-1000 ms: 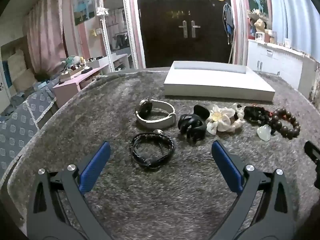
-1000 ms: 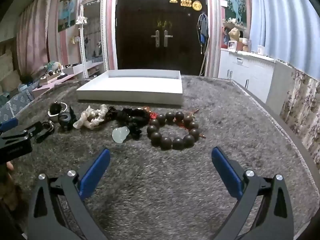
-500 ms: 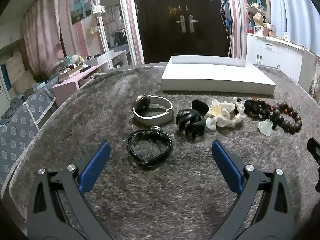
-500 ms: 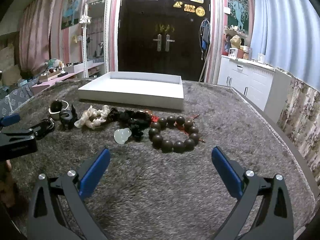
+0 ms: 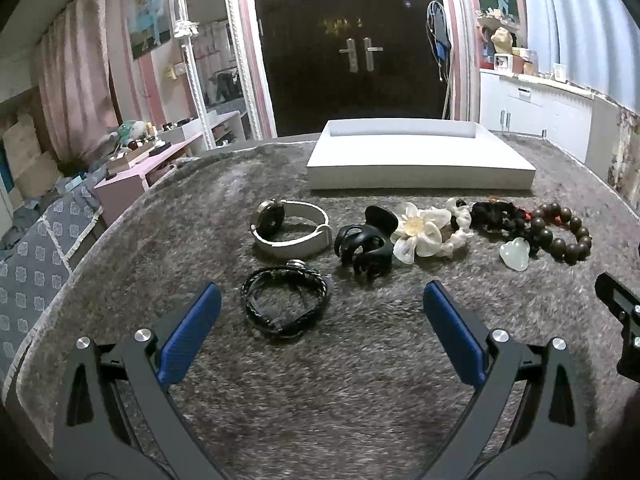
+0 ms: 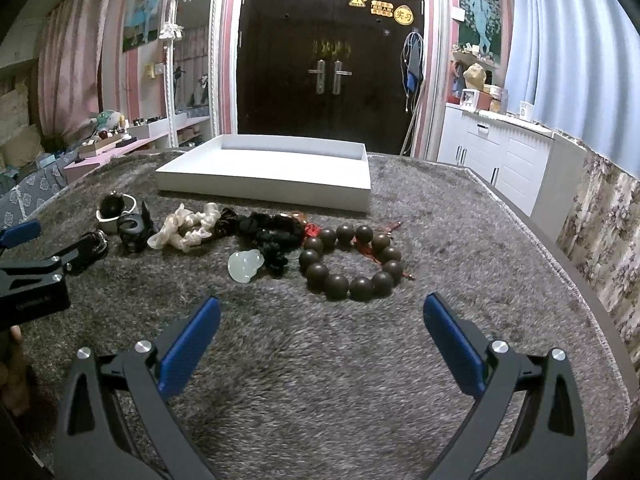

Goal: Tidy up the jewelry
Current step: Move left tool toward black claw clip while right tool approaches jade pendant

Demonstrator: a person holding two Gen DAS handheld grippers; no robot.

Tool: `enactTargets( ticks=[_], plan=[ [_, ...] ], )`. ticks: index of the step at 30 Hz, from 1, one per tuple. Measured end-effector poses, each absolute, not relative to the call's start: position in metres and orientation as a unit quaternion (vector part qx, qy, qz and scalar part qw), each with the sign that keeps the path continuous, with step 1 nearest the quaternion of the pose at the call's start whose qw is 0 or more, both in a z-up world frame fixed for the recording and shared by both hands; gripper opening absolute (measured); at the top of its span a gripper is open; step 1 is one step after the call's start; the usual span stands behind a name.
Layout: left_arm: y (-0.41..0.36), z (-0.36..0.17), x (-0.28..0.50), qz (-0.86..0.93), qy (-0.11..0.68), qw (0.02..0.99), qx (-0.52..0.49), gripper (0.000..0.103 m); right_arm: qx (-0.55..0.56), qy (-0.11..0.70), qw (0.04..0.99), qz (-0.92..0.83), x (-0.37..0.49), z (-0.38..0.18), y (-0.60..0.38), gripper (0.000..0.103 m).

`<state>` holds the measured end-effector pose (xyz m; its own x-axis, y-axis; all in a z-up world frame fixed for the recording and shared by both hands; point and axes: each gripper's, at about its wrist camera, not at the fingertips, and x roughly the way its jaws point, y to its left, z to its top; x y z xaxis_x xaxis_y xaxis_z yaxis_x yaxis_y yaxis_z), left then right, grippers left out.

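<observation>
- Home, lived-in room
- Dark double door [image 6: 328, 68] at 12 o'clock
- Mirror [image 6: 192, 64], pink curtains [image 6: 68, 56] at 10 o'clock
- White cabinets [image 6: 504, 152], blue curtains [image 6: 568, 40] at 2 o'clock
- Grey rug [image 6: 360, 360] underneath

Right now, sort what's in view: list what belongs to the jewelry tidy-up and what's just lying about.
For the job:
watch
braided bracelet
black claw clip
cream flower scrunchie
black scrunchie
pale jade pendant
wooden bead bracelet
white tray

Just lying about:
gray carpet
pink shelf clutter
white cabinet
</observation>
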<state>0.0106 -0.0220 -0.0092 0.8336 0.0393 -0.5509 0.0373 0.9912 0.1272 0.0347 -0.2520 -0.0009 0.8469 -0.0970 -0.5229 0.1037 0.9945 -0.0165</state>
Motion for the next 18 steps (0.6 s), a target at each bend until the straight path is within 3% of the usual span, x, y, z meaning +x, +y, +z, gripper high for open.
enactTargets(
  ticks=[15,18],
  plan=[
    [0.002,0.002,0.02,0.012,0.298,0.953,0.046,0.1,0.044,0.287,0.955,-0.067,0.048,0.016,-0.282,0.1],
    [0.014,0.005,0.026,0.029,0.295,0.954,0.047,0.1,0.042,0.285,0.955,-0.075,0.051,0.022,-0.292,0.089]
  ],
)
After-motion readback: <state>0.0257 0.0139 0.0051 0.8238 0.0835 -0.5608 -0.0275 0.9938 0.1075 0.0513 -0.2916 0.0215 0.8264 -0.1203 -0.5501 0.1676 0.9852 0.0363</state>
